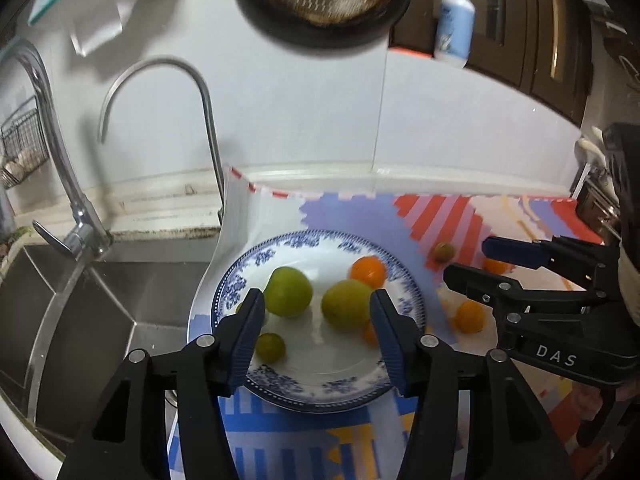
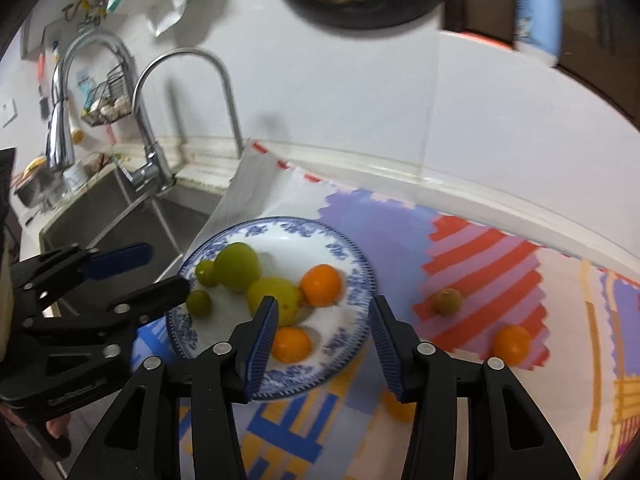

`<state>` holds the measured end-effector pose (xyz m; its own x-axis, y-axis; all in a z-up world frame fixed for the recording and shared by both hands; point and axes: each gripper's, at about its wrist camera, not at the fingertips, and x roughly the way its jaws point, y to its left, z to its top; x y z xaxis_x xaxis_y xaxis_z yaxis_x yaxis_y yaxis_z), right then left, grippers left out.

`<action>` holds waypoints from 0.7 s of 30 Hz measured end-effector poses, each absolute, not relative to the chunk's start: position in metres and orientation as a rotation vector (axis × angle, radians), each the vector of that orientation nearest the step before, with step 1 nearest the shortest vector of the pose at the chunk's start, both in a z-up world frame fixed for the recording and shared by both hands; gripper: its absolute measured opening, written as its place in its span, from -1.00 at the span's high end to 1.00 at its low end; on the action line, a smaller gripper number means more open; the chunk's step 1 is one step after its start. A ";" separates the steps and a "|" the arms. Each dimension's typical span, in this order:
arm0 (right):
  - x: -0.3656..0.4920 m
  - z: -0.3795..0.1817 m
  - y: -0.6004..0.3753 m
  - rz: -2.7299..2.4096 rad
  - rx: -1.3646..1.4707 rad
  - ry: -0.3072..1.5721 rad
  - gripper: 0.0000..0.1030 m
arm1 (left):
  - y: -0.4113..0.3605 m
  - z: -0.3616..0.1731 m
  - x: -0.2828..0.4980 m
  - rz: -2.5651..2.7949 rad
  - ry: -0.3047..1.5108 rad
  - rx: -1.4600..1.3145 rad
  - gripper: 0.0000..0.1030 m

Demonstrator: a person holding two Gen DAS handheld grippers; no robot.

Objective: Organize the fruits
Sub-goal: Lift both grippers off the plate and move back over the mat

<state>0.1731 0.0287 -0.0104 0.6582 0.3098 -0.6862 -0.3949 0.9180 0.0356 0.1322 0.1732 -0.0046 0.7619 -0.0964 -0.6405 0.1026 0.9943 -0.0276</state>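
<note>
Both hand-held grippers hang over the patterned mat (image 2: 480,240) on the surface, and neither has hold of anything. The left hand-held gripper (image 1: 318,338) has its jaws parted with only air between the blue pads, right above the blue-and-white plate (image 1: 280,394). The right hand-held gripper (image 2: 324,346) is parted just the same and empty, over the plate's right rim.

The plate sits at the mat's left edge, just beside the sink (image 1: 100,300). On it I count two big green fruits (image 2: 237,266), touching each other. Three small green ones (image 2: 199,303) cluster by the plate's left rim. Two oranges (image 2: 322,285) are on there as well, one against the nearer big green fruit, the other (image 2: 291,345) closer to the near rim.

Off the plate, on the mat to its right, there is one small brownish-green fruit (image 2: 448,301) on the red stripes and one orange (image 2: 511,344) nearer the mat's right edge. A third orange shape (image 2: 394,408) peeks out behind the right hand-held gripper's finger.

All the fruits are round, so none shows a long axis or points any way I can tell.
</note>
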 end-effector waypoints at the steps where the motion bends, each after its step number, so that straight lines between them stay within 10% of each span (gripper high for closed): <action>1: 0.169 -0.007 0.022 0.384 -0.114 0.744 -0.05 | 0.169 0.000 0.128 -0.097 0.684 0.012 -0.12; 21: 0.093 0.000 -0.072 0.174 -0.093 0.674 -0.15 | 0.085 0.004 0.075 -0.200 0.564 0.149 -0.41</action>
